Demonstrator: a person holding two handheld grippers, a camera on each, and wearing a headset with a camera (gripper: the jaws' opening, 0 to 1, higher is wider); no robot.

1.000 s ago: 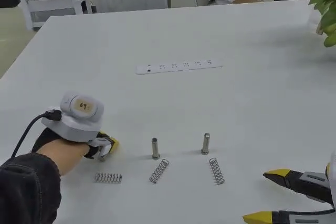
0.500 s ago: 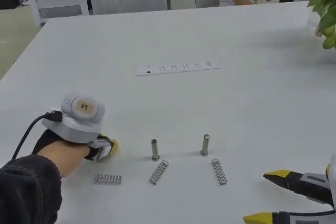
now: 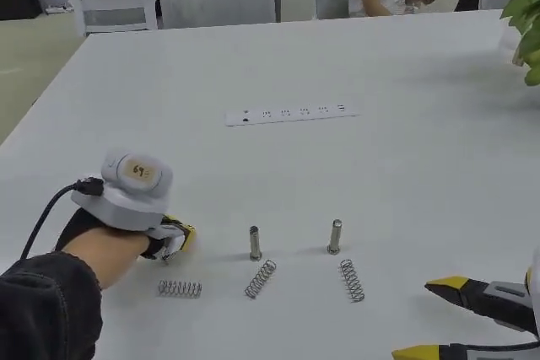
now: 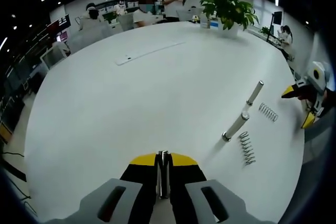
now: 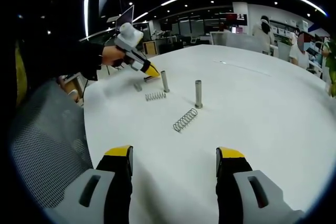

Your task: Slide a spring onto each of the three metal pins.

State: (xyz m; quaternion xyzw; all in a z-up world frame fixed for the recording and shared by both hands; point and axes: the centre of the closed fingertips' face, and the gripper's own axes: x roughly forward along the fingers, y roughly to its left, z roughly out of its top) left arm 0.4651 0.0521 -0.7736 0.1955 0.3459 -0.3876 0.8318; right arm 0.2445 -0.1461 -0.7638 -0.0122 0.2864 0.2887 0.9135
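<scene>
The left gripper (image 3: 179,237), held in a dark-sleeved hand (image 3: 105,250), sits low over the near left part of the white table (image 3: 405,65). In the left gripper view its yellow-tipped jaws are pressed together on a slim metal piece that stands upright between them, which looks like the third pin (image 4: 163,171). The tips are down close to the tabletop; whether the pin's foot touches the surface cannot be told.

The other two pins stand upright and free: the middle pin (image 3: 255,243) to the right of the left gripper, and the right pin (image 3: 335,236) further right. All three springs lie flat on the table, none of them on a pin. The left spring (image 3: 180,289) lies nearer the person than the left gripper's tips. The middle spring (image 3: 261,278) lies slanted, its far end near the middle pin's base. The right spring (image 3: 352,280) lies just beside the right pin, on the near side.

The right gripper (image 5: 174,154) hovers at the near right, well apart from the pins, its jaws spread wide and holding nothing.

A white power strip (image 3: 291,113) lies further back on the table, and a potted plant (image 3: 525,14) stands at the far right edge.
</scene>
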